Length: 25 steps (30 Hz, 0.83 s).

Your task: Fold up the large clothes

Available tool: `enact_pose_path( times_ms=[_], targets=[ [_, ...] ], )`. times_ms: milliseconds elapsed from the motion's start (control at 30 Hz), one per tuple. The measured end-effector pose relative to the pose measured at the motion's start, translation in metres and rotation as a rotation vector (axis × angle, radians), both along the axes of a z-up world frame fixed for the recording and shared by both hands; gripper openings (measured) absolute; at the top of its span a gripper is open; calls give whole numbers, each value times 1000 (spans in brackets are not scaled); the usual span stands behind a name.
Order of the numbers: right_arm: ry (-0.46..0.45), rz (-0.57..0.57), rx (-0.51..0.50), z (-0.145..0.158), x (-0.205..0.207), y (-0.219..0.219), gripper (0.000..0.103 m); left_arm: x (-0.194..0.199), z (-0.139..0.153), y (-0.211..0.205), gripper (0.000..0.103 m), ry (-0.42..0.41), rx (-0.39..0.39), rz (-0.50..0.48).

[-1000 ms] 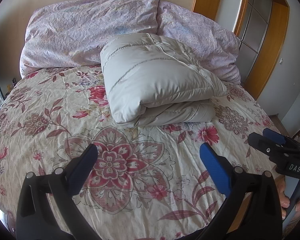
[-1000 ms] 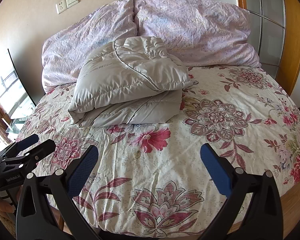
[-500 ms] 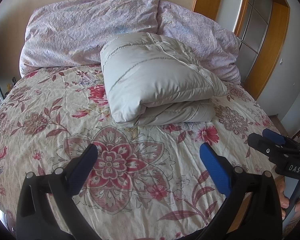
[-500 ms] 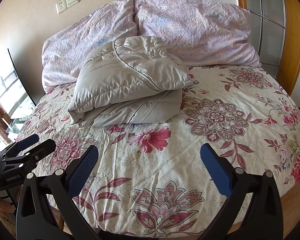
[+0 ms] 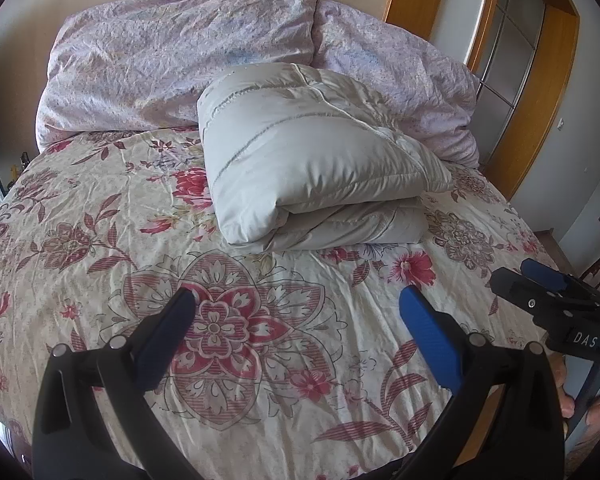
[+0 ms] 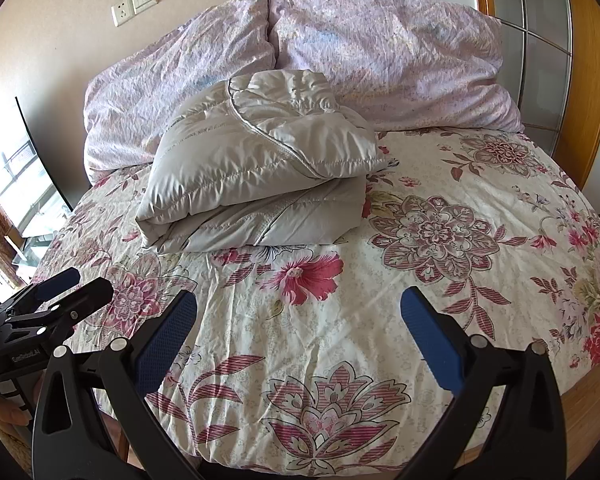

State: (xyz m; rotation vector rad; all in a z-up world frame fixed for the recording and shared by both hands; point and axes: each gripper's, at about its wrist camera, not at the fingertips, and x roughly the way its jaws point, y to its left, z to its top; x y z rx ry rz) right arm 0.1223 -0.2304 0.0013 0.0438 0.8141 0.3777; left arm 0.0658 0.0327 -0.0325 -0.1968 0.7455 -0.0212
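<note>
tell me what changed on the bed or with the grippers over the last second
Nothing visibly changed. The folded grey jacket lies in the same place against the pillows, and the left gripper and right gripper hang open over the floral bedspread as before, touching nothing.

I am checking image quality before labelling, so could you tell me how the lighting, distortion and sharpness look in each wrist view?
Left wrist view: strong fisheye bending and dark corners, even daylight, the folded grey jacket sharp. Right wrist view: same bending, the window at the left edge washed out, a soft sheen on the jacket; no motion blur in either.
</note>
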Motion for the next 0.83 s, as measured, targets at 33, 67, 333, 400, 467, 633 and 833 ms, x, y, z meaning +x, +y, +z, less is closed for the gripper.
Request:
enact_pose_path(
  times_ms=[33, 67, 333, 400, 467, 633, 833],
  targets=[
    [1, 3, 0, 0, 1, -1, 102, 0, 0, 0, 101, 0, 0, -1],
    [1, 4, 1, 0, 1, -1, 102, 0, 0, 0, 101, 0, 0, -2],
    [3, 2, 1, -1, 1, -2, 102, 0, 0, -1, 101, -7, -6, -8],
    [3, 3, 1, -1, 1, -2, 102, 0, 0, -1, 101, -7, -5, -9],
    [2, 3, 0, -1, 1, -2, 102, 0, 1, -1, 101, -8, -4, -9],
    [3, 2, 2, -1, 2, -2, 102, 0, 1, -2, 101, -6, 0, -10],
    [4, 4, 1, -1, 2, -3, 102, 3, 0, -2, 101, 0, -2, -12]
  ],
)
